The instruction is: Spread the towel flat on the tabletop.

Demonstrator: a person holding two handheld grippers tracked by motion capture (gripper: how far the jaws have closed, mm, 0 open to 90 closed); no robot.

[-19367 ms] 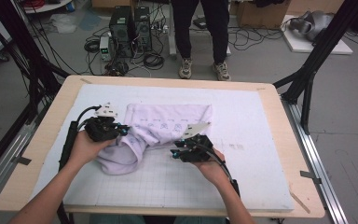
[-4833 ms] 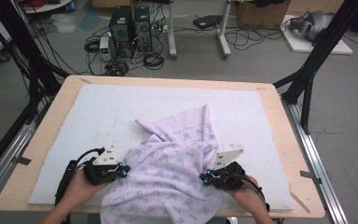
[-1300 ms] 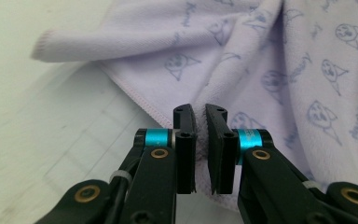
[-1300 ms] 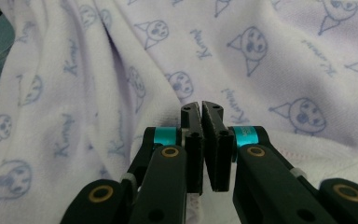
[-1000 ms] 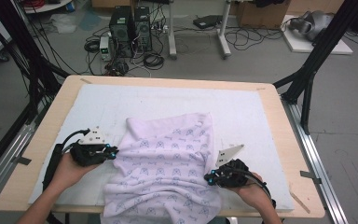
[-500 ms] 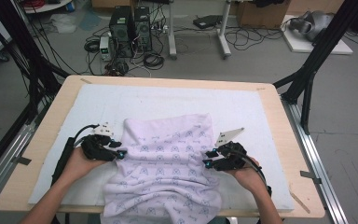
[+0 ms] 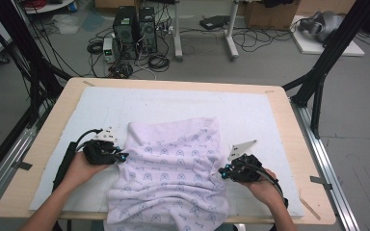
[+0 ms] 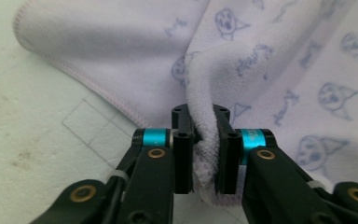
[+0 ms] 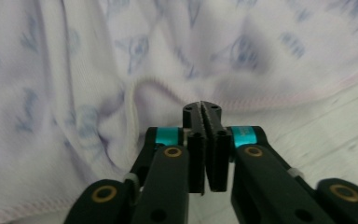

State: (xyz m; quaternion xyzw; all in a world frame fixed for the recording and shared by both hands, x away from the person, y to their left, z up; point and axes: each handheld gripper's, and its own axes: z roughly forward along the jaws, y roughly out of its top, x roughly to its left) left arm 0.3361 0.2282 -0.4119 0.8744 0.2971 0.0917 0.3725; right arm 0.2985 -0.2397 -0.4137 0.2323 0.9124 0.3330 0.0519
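A pale lavender cloth (image 7: 173,168) printed with small cat faces lies spread over the near half of the white mat, its near end hanging over the table's front edge. My left gripper (image 7: 122,156) is at the cloth's left edge. Its jaws have just been closing, and in the left gripper view this gripper (image 8: 200,116) is shut on a raised fold of the cloth (image 8: 284,56). My right gripper (image 7: 224,171) is at the cloth's right edge. In the right gripper view it (image 9: 202,108) is shut, tips against the hem of the cloth (image 9: 74,70). No fabric shows between its pads.
The white gridded mat (image 7: 270,115) covers a wooden table (image 7: 291,144). Black frame posts (image 7: 318,77) stand at the far corners. Computer towers (image 7: 135,24) and cables lie on the floor beyond the far edge.
Over the last second my left gripper has moved right, onto the cloth's left edge. The right hand has barely shifted. The cloth lies about as it did.
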